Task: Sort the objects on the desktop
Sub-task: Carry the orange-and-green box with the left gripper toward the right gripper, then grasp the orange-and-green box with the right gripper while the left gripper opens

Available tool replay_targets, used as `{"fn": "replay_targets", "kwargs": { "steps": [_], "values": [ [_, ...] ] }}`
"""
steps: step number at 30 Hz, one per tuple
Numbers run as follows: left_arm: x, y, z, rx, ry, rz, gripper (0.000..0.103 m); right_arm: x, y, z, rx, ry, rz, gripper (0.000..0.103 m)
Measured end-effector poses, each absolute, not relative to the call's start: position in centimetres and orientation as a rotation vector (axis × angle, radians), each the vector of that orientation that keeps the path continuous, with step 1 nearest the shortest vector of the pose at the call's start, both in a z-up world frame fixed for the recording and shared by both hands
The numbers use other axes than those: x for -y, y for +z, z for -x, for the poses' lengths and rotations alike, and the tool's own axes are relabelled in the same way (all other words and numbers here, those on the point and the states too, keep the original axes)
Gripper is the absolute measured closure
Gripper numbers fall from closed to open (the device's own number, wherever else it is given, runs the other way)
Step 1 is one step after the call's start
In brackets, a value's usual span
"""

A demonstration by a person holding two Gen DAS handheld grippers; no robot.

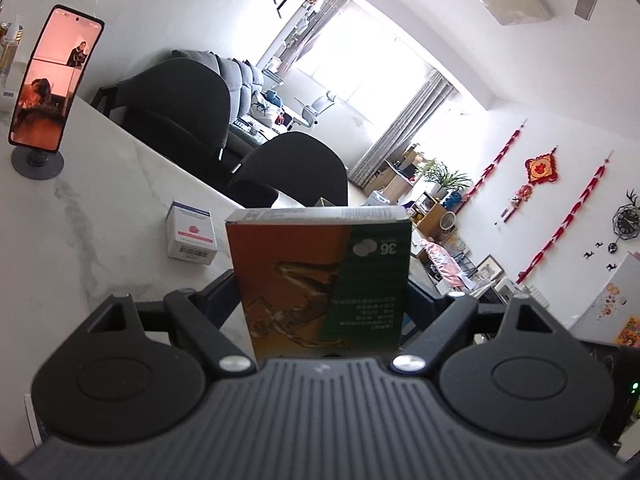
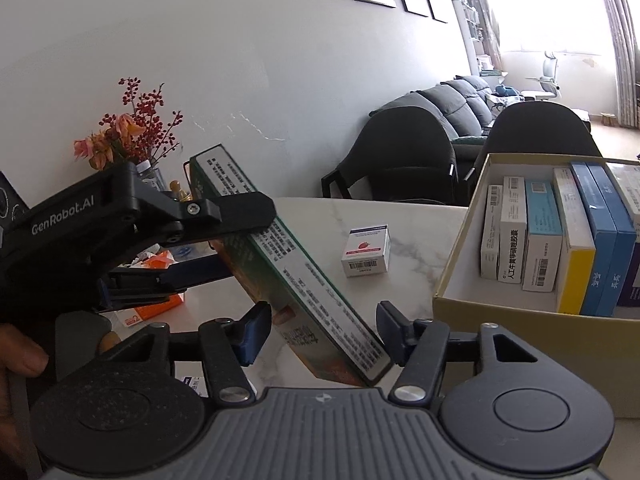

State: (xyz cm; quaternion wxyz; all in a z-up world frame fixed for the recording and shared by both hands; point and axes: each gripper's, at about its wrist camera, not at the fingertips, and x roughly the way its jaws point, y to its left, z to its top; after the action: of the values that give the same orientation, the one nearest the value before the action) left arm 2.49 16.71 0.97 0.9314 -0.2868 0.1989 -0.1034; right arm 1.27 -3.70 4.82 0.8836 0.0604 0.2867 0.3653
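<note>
The left gripper's (image 1: pixel 320 292) jaws are clenched on a flat orange-and-green carton (image 1: pixel 320 276), held off the table and tilted — in the right wrist view the same carton (image 2: pixel 296 280) slants down from the upper left, its long printed side uppermost, with its lower end lying between the blue-padded fingers (image 2: pixel 252 332) of the right gripper (image 2: pixel 320 332). Those jaws stand spread wide; whether either pad touches the carton I cannot tell. Beyond the carton, a small white box with a red fruit picture (image 2: pixel 366 251) stands alone on the white marbled table (image 2: pixel 416 232). To the right sits an open cardboard storage box (image 2: pixel 500 324) with a row of upright medicine packets (image 2: pixel 552 240) — white, pale blue, yellow-ended, deep blue — packed side by side. At the far left a phone (image 1: pixel 54 76) stands lit on a round stand, and a vase of red berries and flowers (image 2: pixel 132 136) stands against the wall. Black chairs (image 2: pixel 400 152) line the table's far edge.
</note>
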Motion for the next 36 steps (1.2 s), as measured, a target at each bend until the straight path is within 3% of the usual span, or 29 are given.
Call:
{"fn": "replay_targets", "kwargs": {
  "steps": [8, 10, 14, 20, 36],
  "values": [
    [-16.4, 0.7, -3.5, -0.421, -0.240, 0.592, 0.017, 3.6, 5.4, -1.1, -0.595, 0.795, -0.110, 0.064],
    [-16.4, 0.6, -3.8, -0.427, -0.258, 0.602, 0.030, 3.8, 4.9, -1.2, -0.596, 0.819, -0.118, 0.081],
    [-16.3, 0.4, -4.1, -0.437, -0.261, 0.594, 0.021, 3.9, 5.0, -1.2, -0.586, 0.778, -0.087, 0.081],
    [-16.9, 0.2, -4.1, -0.435, -0.250, 0.605, 0.015, 4.6, 4.7, -1.7, -0.596, 0.762, -0.112, 0.081],
    [-17.5, 0.3, -3.9, -0.446, -0.228, 0.620, 0.012, 9.5, 7.6, -4.3, -0.542, 0.706, -0.255, 0.081]
  ]
}}
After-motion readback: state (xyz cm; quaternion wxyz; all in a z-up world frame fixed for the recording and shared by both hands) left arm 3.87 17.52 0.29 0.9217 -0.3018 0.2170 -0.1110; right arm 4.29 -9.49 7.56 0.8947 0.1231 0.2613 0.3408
